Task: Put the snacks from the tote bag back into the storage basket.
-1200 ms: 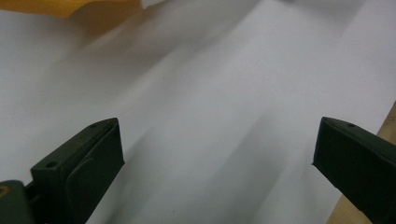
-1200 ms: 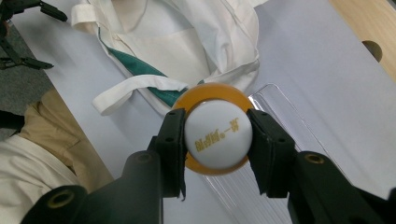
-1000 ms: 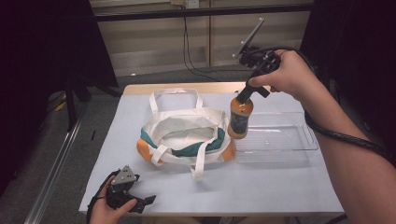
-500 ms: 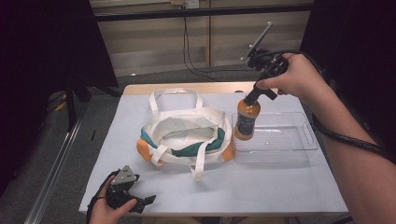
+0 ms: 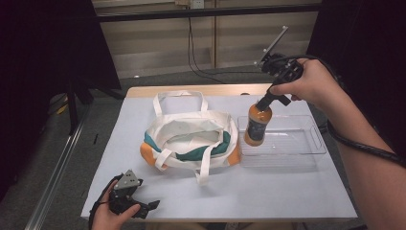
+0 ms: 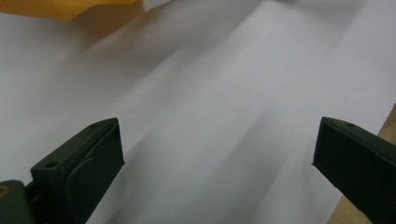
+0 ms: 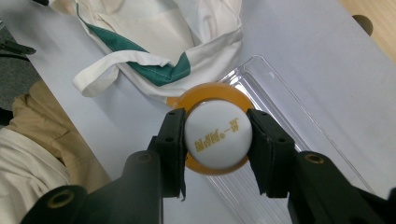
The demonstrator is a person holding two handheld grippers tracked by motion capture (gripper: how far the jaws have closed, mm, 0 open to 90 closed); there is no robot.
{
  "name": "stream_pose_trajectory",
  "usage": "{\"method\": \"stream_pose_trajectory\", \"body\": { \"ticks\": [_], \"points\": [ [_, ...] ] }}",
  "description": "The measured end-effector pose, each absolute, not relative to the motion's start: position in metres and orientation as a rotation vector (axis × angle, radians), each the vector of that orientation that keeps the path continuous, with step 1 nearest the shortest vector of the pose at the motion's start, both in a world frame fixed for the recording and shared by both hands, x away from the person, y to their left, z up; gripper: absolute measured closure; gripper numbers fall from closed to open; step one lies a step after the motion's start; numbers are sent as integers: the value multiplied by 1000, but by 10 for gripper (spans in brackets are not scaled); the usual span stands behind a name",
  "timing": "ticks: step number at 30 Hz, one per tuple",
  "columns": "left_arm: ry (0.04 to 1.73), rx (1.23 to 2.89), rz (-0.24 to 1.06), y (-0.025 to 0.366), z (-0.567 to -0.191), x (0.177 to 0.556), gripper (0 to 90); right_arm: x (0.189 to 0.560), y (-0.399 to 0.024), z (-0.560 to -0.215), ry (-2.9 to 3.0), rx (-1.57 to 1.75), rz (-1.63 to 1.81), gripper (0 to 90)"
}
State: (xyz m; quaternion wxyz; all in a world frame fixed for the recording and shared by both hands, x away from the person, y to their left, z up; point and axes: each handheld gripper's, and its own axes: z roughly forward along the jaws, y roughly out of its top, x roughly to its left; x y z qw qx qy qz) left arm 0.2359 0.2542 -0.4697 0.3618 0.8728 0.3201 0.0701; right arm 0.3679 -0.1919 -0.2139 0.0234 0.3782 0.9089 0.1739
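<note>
Item: orange bottle (image 7: 218,131), white cap clamped between right gripper (image 7: 218,140) jaws, over clear tray (image 5: 306,143). Advice: lower upright, then release. Left gripper (image 6: 217,154) gaped empty.

An orange bottle (image 5: 257,124) with a white cap (image 7: 218,131) and a dark label stands upright at the left end of a clear plastic tray (image 5: 287,153), at about three o'clock from the tote bag (image 5: 191,139). Gold lettering marks the cap's top. The bag, cream with green trim and orange corners, lies open-mouthed at the table's centre, handles splayed toward twelve and six o'clock.
</note>
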Motion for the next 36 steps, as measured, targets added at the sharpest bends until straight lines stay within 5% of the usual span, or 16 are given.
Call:
{"method": "stream_pose_trajectory", "body": {
  "ticks": [36],
  "points": [
    [820,2252,188,254,-470,237,13,363,-196,-240,2870,1162,514,606]
  ]
}}
